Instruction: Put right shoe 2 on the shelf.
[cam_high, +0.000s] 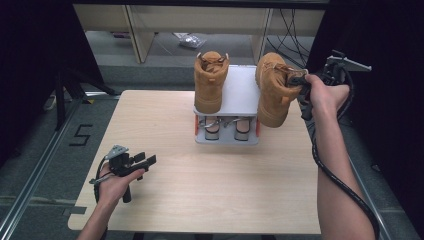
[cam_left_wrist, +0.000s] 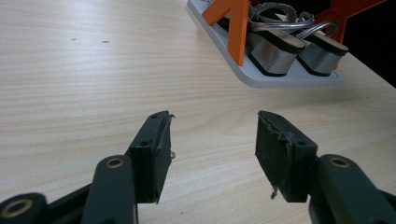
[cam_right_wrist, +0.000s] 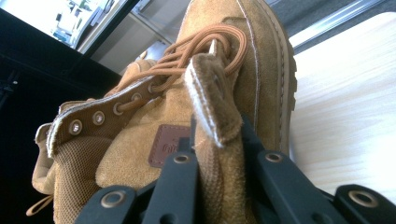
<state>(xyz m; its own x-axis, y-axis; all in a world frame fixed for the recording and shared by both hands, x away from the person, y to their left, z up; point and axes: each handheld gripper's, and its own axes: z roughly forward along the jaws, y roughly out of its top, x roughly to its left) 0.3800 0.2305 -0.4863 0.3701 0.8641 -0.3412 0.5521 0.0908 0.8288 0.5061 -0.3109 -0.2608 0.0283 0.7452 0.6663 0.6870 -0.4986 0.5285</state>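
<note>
High view: the right gripper (cam_high: 299, 80) is clamping the collar of a tan boot (cam_high: 272, 90) and carrying it tilted in the air at the right edge of the grey rack (cam_high: 240, 90), probably to seat it on the top shelf next to the second boot (cam_high: 210, 82), which is standing upright there, toe toward the person. A pair of silver heeled sandals (cam_high: 227, 127) is sitting on the lower tier, so the top shelf is the only free spot. The left gripper (cam_high: 135, 162) is resting low over the wooden surface (cam_high: 210, 185), well apart from the rack, staying out of the way.

Left gripper view: jaws are standing wide with nothing between them, pointing across the surface toward the rack's base.

Right gripper view: jaws are pinching narrow on the boot's tongue and collar edge (cam_right_wrist: 212, 116), a thin fold giving a firm hold; the boot is hanging sideways.
</note>
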